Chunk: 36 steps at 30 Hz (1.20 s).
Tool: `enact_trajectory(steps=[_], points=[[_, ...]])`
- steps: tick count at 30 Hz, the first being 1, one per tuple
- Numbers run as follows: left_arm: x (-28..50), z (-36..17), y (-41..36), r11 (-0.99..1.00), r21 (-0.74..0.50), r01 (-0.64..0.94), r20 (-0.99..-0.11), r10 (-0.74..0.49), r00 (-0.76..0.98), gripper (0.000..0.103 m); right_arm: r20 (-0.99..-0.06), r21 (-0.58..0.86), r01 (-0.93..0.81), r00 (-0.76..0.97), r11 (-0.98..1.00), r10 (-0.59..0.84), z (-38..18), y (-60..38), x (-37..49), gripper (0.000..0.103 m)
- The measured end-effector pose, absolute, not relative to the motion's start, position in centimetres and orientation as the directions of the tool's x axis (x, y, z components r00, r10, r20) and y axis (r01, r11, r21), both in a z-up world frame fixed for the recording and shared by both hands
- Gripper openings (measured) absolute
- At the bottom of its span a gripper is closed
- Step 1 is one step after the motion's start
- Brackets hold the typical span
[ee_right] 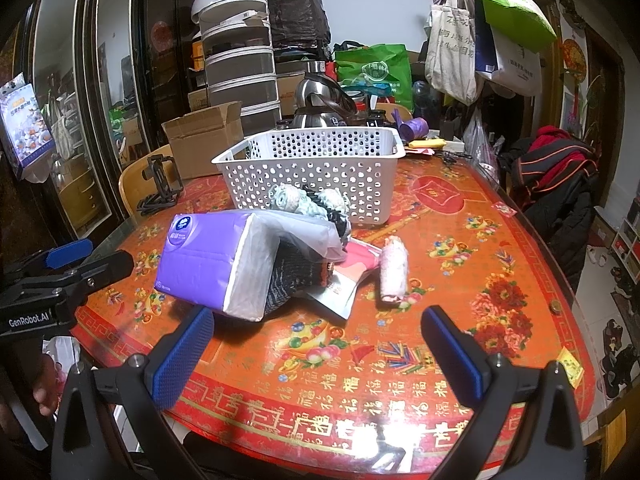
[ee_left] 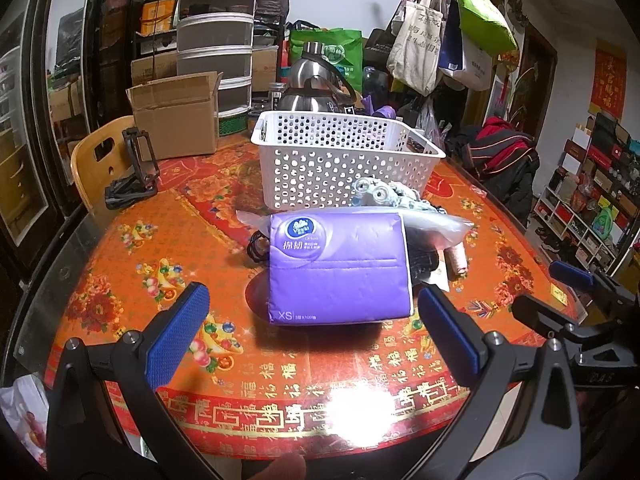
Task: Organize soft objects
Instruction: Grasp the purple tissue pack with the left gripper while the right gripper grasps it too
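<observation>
left gripper (ee_left: 312, 336) is hovering with its jaws spread wide, empty, just short of the purple tissue pack (ee_left: 340, 264) lying tilted on the bench (ee_left: 120, 264). right gripper (ee_right: 320, 356) is hanging wide and empty too. a pink roll (ee_right: 394, 276) is lying beside the pack, the white basket (ee_right: 316, 172) sitting behind the pile.

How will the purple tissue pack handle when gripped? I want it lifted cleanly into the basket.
The purple tissue pack probably squashes, being a soft plastic wrap. It leans on a dark cloth, so it may tip. Probably light.
</observation>
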<state>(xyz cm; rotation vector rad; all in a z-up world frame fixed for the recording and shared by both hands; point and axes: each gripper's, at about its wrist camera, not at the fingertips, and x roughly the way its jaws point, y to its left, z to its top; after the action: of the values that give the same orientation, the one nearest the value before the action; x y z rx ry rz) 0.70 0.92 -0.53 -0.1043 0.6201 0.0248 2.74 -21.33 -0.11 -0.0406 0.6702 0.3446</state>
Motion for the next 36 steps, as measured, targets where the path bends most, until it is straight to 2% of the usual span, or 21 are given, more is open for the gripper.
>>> enact_trajectory(steps=[6,9,14,19,22,24,29,31,34,36], points=[[1.9,-1.2,2.1,0.994,-0.075,-0.075,-0.554,0.021,0.832,0.103,-0.55,0.102,-0.366,0.754,0.925,0.359,0.2,-20.7,3.1,0.103],[3.6,-2.7,3.1,0.995,-0.073,-0.073,-0.605,0.014,0.796,0.103,-0.547,0.092,-0.371,0.757,0.924,0.359,-0.4,-19.8,4.1,0.103],[4.8,-4.6,4.8,0.99,-0.129,-0.059,-0.605,-0.032,0.796,0.103,-0.609,0.177,-0.406,0.67,0.896,0.424,-2.0,-18.4,6.4,0.103],[6.3,-6.0,5.9,0.99,-0.137,-0.039,-0.625,-0.056,0.779,0.102,-0.617,0.169,-0.433,0.654,0.885,0.438,-3.0,-16.7,7.3,0.102],[6.8,-6.9,6.1,0.987,-0.156,-0.024,-0.633,-0.081,0.77,0.095,-0.622,0.173,-0.451,0.64,0.876,0.452,-3.5,-15.9,8.0,0.088],[7.1,-7.4,6.1,0.986,-0.167,-0.011,-0.639,-0.1,0.763,0.088,-0.627,0.17,-0.464,0.63,0.869,0.459,-3.7,-15.3,8.4,0.083],[7.5,-7.9,5.9,0.979,-0.2,0.034,-0.623,-0.154,0.767,0.078,-0.641,0.187,-0.498,0.591,0.847,0.489,-4.6,-14.2,9.2,0.059],[7.5,-7.9,5.8,0.976,-0.209,0.053,-0.62,-0.174,0.765,0.072,-0.645,0.201,-0.514,0.571,0.834,0.507,-4.9,-14.0,9.3,0.054],[7.6,-8.0,5.5,0.971,-0.225,0.076,-0.617,-0.202,0.761,0.071,-0.645,0.227,-0.539,0.541,0.811,0.54,-5.2,-13.6,9.5,0.047],[7.4,-8.0,5.2,0.967,-0.236,0.099,-0.614,-0.228,0.756,0.07,-0.648,0.232,-0.548,0.529,0.804,0.548,-5.2,-13.4,9.5,0.047]])
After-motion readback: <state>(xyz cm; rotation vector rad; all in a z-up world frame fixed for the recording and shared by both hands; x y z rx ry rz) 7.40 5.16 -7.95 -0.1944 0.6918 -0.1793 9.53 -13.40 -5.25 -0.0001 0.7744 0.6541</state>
